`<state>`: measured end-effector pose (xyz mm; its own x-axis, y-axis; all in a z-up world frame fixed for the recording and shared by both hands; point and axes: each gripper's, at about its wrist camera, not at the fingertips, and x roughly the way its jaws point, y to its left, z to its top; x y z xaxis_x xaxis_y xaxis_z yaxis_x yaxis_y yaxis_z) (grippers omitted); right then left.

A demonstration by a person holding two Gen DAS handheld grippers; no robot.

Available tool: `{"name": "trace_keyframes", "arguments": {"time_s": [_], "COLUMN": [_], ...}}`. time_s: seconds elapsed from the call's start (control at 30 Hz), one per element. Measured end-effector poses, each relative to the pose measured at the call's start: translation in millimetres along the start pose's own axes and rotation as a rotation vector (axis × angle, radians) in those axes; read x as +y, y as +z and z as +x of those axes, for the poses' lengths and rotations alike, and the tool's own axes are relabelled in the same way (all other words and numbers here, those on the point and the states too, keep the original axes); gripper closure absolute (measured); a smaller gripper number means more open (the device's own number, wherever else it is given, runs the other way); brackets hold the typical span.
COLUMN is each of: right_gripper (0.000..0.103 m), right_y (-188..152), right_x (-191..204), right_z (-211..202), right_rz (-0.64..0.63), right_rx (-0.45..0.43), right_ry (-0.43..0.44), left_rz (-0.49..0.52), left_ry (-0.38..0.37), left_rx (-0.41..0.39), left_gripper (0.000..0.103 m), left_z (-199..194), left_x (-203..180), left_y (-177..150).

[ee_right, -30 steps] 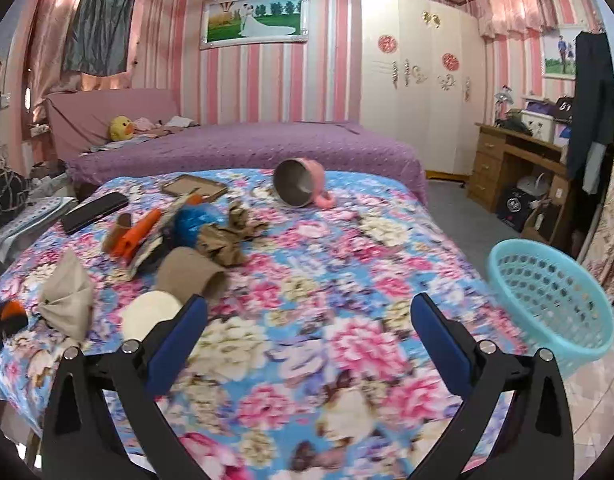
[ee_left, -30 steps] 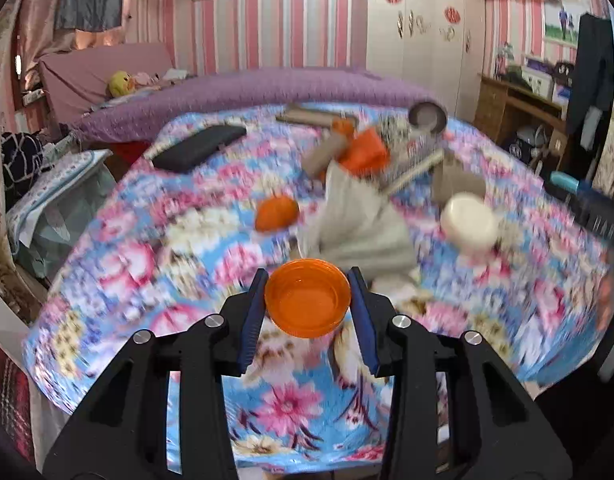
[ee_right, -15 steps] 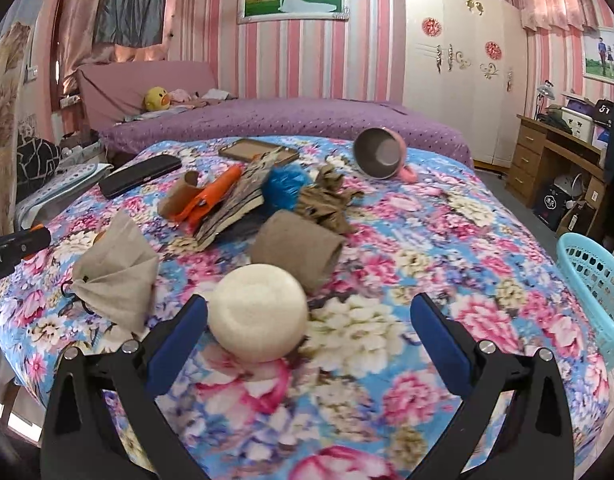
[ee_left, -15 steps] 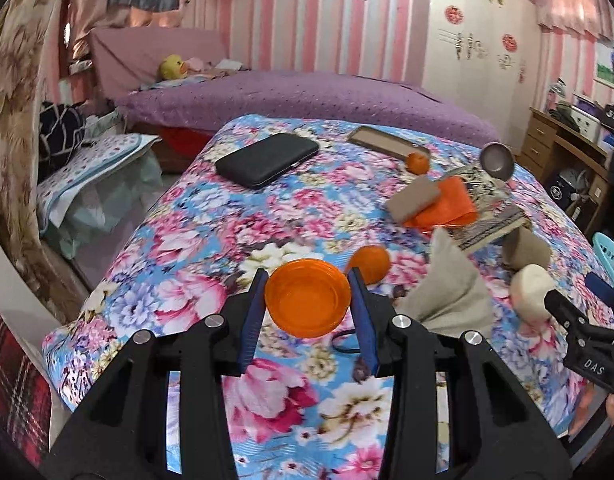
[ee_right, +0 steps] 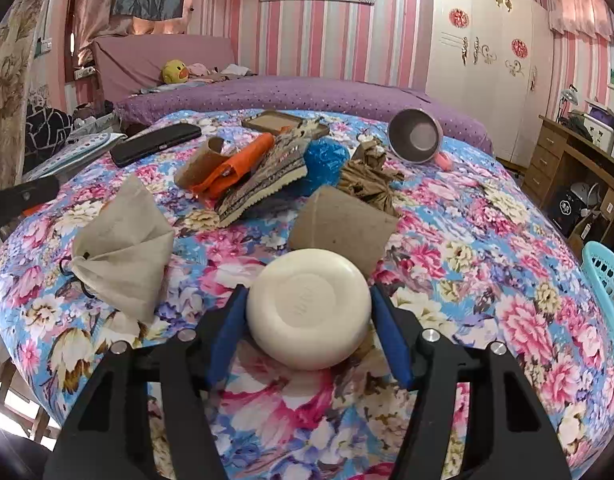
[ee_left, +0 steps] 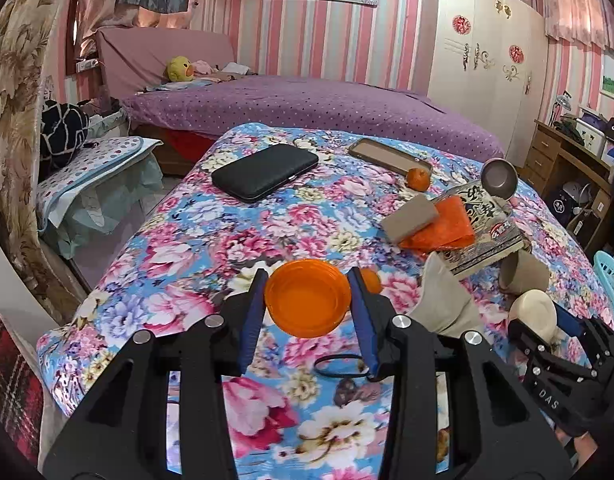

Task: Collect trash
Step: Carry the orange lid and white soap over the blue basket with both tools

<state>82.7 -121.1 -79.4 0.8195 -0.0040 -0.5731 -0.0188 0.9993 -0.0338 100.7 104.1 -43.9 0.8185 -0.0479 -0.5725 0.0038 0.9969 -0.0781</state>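
My left gripper point(ee_left: 307, 277) is shut on a shallow orange plastic bowl point(ee_left: 307, 300), held above the flowered bedspread point(ee_left: 211, 232). My right gripper point(ee_right: 307, 294) is closing on an upturned cream bowl point(ee_right: 309, 308); its blue pads point(ee_right: 231, 320) touch both sides of the bowl. In the left wrist view that same cream bowl point(ee_left: 533, 312) shows at the lower right. Loose trash lies beyond: a folded beige paper bag point(ee_right: 123, 240), a cardboard tube point(ee_right: 343, 228), crumpled brown paper point(ee_right: 367, 180), blue plastic point(ee_right: 325, 160), an orange wrapper point(ee_right: 235, 168) and a printed packet point(ee_right: 267, 180).
A turquoise basket point(ee_right: 607, 280) stands off the bed's right side. A pink metal cup point(ee_right: 417, 136), a black case point(ee_right: 155, 144), a flat tray point(ee_left: 387, 154) and an orange fruit point(ee_left: 418, 178) lie farther back. A black hair tie point(ee_left: 339, 366) lies under my left fingers.
The right gripper swung left and down to the cream bowl and closed its wide jaws around it. The left gripper shifted with the orange bowl still held.
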Motion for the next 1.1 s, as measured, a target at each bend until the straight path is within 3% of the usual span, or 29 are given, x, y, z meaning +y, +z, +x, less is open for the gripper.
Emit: {"name": "trace_keyframes", "arguments": {"time_s": [0.23,0.67,0.93,1.1], "right_gripper": [0.041,0.041,0.041,0.041], "right_y": [2.8,-1.5,12.8,31.0], "right_x": [-37.4,-150.2,-198.9,-251.7], "right_z": [-17.6,-29.6,-35.8,-45.1], "right_rz": [0.049,0.177,0.171,0.189], "right_rx": [-0.03,-0.035,-0.041,-0.059], "right_ry": [0.009,-0.101,-0.118,-0.126], "left_rz": [-0.016,-0.021,-0.006,0.052], "left_ry": [-0.011,-0.065,-0.102,-0.1], "left_rx": [-0.011,0.002,0.002,-0.032], "left_gripper": [0.064,0.064,0.064,0.064], "left_z": [-1.6,7.2,10.0,2.7], "left_x": [-20.4,-97.3,-140.8,-177.8], "left_y": [6.5,8.8,11.3,25.7]}}
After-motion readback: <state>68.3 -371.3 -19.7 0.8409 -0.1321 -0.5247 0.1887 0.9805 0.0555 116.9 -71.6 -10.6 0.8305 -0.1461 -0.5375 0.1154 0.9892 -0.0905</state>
